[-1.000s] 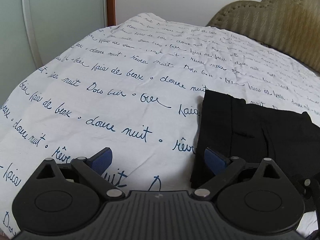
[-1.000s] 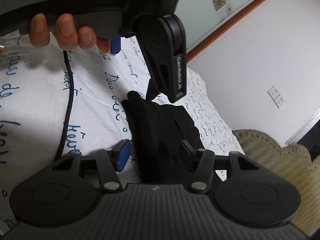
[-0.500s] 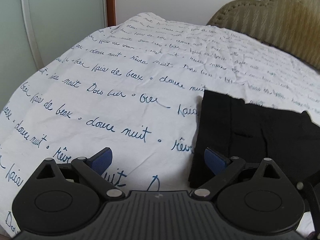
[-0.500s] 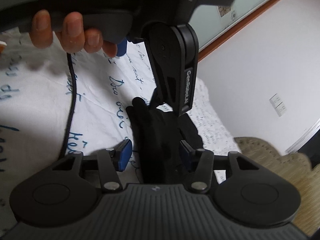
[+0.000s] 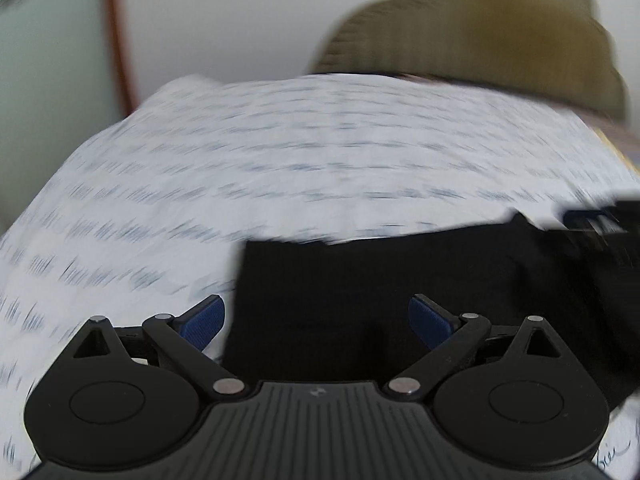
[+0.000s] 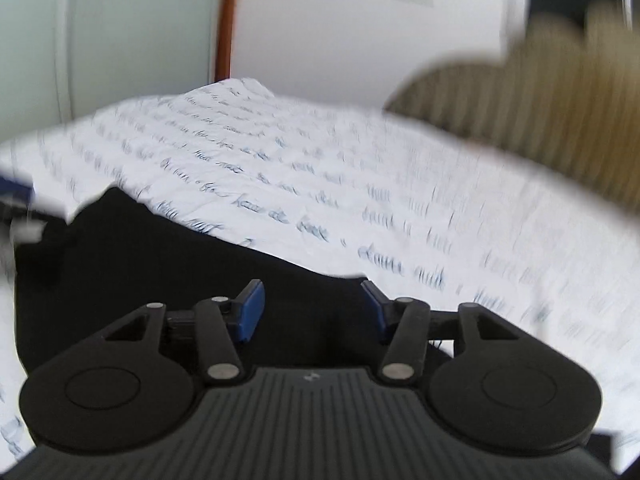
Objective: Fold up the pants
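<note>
The black pants (image 5: 360, 280) lie folded into a flat block on the white bed sheet (image 5: 280, 160) with blue handwriting. My left gripper (image 5: 316, 320) is open and empty, its blue pads over the near left part of the pants. In the right wrist view the pants (image 6: 140, 260) fill the lower left. My right gripper (image 6: 312, 308) is open and empty above their near right edge. Both views are motion-blurred. The right gripper shows as a dark blur at the right edge of the left wrist view (image 5: 600, 224).
An olive padded headboard (image 5: 480, 32) stands at the far right of the bed (image 6: 560, 100). A white wall and a wooden door frame (image 5: 120, 40) are behind. A pale sliding door (image 6: 100, 40) is at the far left.
Both grippers have swung fast. The left one now has the pants between its fingers instead of to its right. The right one has turned away from the left gripper and hand, facing across the bed.
</note>
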